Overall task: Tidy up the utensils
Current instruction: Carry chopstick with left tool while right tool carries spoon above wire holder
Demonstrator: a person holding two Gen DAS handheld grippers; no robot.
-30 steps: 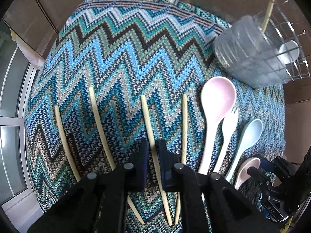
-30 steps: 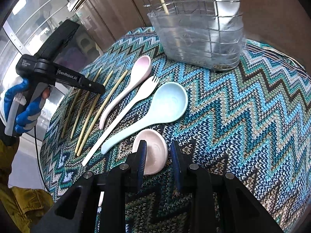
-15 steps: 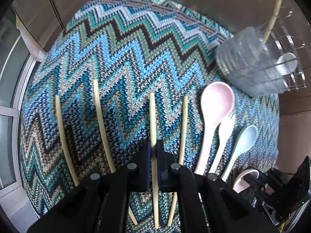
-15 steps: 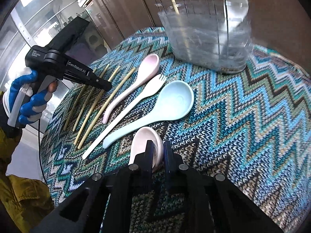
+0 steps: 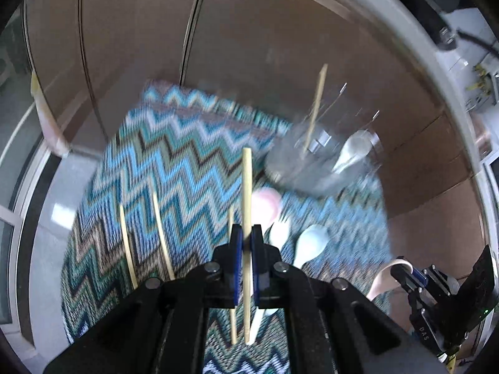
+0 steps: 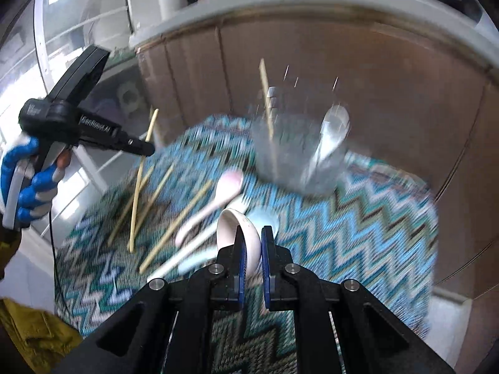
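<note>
My left gripper (image 5: 246, 233) is shut on a pale wooden chopstick (image 5: 247, 187) and holds it above the zigzag cloth; it also shows in the right wrist view (image 6: 140, 180). My right gripper (image 6: 251, 237) is shut on a pale pink spoon (image 6: 237, 227), lifted off the cloth; the spoon also shows in the left wrist view (image 5: 383, 280). A clear wire-framed utensil holder (image 5: 321, 162) (image 6: 299, 155) stands at the back with one chopstick (image 5: 316, 106) and a white spoon (image 5: 352, 152) in it.
On the zigzag cloth (image 5: 174, 162) lie three more chopsticks (image 5: 162, 233), a pink spoon (image 6: 224, 190), a white fork (image 5: 279, 233) and a light blue spoon (image 5: 312, 243). Brown cabinet fronts (image 5: 249, 46) stand behind the table.
Both grippers have risen from the cloth and tilted up. The left one lifted the chopstick; the right one lifted the pale pink spoon. The views are blurred by motion.
</note>
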